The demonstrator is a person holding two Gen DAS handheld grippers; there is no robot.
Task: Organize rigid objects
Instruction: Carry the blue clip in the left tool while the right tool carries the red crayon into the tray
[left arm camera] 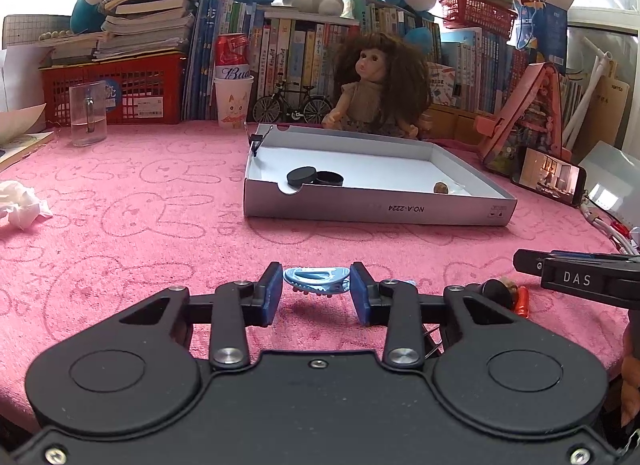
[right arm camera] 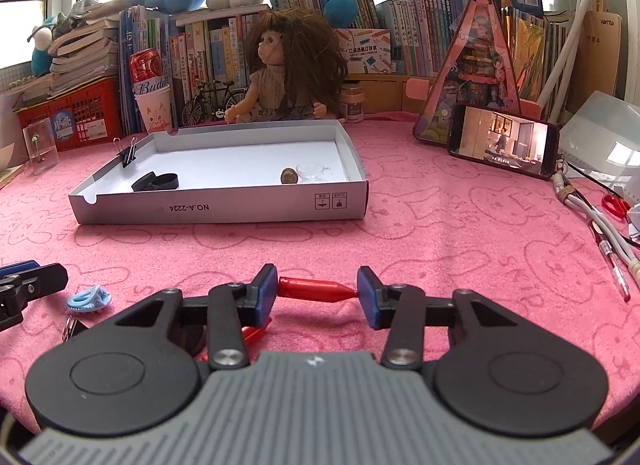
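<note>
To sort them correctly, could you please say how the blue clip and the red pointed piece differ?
The blue clip is flat, looped and toothed; the red pointed piece is a smooth tapering tube. The clip sits in the left tongs, the red piece in the right tongs. Both are gripped crosswise.

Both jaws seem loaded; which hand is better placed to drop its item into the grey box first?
Right, probably. The right gripper clamps the red cap, and the box sits nearer its view; the left gripper holds the blue clip.

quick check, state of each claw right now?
Left claw: shut on the light blue clip.
Right claw: shut on the red plastic piece, gripped end to end.
</note>
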